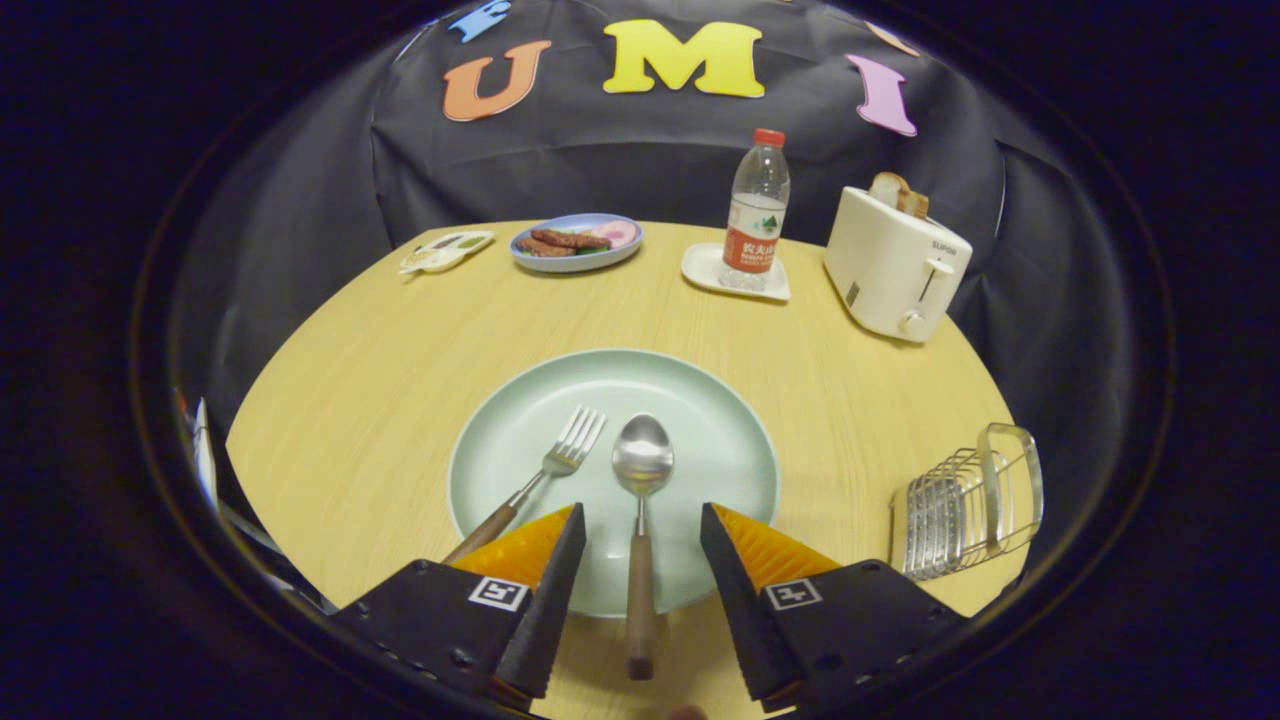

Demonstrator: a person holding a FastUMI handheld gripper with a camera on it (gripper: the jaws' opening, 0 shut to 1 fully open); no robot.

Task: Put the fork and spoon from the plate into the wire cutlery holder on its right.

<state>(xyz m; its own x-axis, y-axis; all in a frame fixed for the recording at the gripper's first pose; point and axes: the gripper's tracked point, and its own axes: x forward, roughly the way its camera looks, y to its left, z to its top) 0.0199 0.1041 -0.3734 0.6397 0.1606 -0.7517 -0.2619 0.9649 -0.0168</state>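
Two pieces of cutlery lie on the round pale-green plate (700, 400) at the near middle of the light wooden table (380, 330). One is the steel spoon with a brown wooden handle (641, 500), bowl up and pointing away, its handle running straight back over the plate's near rim between the gripper's fingers. The other is the steel fork with a matching wooden handle (545, 475), just left of the spoon and not touching it, its tines toward the far right and its handle slanting to the near left, where the end slips behind the left finger.

The gripper (642, 520) hovers over the plate's near edge with its black, orange-faced fingers (545, 560) spread wide, one on each side of the spoon handle and pressing on nothing. How high they sit above the handle is hard to judge from this angle.

At the table's near right edge, well apart from the plate, is the wire cutlery holder (965, 510); it seems to lie tilted or on its side, with nothing in it.

Farther off, along the far side of the table from left to right: a small white packet (445, 250), a blue plate of food (577, 242), a clear water bottle with a red cap (757, 210) upright on a small white square dish (705, 272), and a cream toaster (893, 265) with bread sticking out of its slots.
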